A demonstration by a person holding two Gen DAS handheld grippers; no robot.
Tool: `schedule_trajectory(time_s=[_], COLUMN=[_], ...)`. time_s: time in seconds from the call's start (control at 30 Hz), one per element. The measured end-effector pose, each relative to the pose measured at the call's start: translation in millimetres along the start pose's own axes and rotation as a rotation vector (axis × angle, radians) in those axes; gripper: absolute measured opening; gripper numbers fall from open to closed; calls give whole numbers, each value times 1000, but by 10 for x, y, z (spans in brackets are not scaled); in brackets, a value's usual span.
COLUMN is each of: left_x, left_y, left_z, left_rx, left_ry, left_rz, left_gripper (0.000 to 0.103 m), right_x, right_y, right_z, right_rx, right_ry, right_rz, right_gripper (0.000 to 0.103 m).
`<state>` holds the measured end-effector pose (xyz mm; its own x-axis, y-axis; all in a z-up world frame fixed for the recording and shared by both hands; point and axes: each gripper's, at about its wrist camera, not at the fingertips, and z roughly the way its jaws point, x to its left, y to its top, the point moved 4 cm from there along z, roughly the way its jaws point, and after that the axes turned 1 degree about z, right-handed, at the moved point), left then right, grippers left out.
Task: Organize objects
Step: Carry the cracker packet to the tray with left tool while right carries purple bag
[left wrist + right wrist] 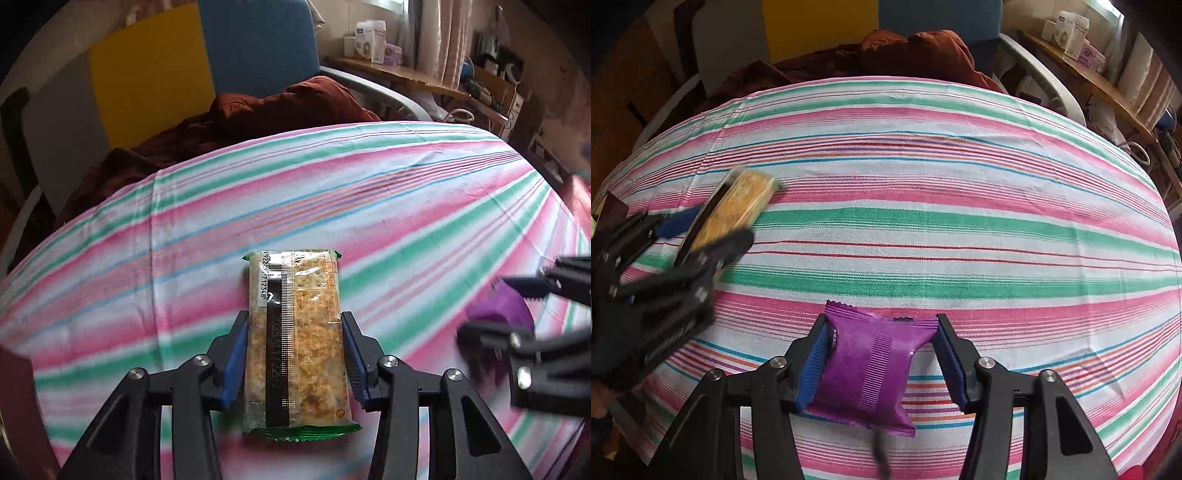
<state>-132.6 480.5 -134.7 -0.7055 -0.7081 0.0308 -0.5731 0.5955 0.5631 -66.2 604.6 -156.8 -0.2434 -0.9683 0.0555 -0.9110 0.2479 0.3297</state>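
Gripping the cracker packet [295, 343] lengthwise, our left gripper [295, 358] clamps its long sides so it stays flat above the striped cloth [369, 192]. Our right gripper [882, 363] pinches the purple pouch [871, 365] by its edges, ready for sorting.

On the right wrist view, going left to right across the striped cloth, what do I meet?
Left tool holding the cracker pack → purple snack packet between the right tool's fingers → bare striped tablecloth out to the right edge.
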Motion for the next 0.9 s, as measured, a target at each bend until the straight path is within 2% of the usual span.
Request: schedule_trajectory(time_s=[0.2,0.33,0.43,0.67,0.9], left_x=[-28,1,26,81,210], left_y=[-282,-484,-596,-739,-798], left_z=[-160,-309,-403,-588,-1131], left_rx=[-28,-38,-38,-27,-118], left_ry=[-5,-13,-9,-2,7], left_rz=[-30,-47,-58,-52,-36], left_gripper=[48,47,47,47,47], right_x=[204,391,483,545,529], right_y=[5,-55,-86,-158,-178], right_z=[-30,-22,-13,-15,-45], right_rx=[-19,-25,-37,-54,-62], right_ry=[95,125,101,73,45], right_rz=[-81,-157,-209,-222,-229], right_gripper=[53,53,54,53,53])
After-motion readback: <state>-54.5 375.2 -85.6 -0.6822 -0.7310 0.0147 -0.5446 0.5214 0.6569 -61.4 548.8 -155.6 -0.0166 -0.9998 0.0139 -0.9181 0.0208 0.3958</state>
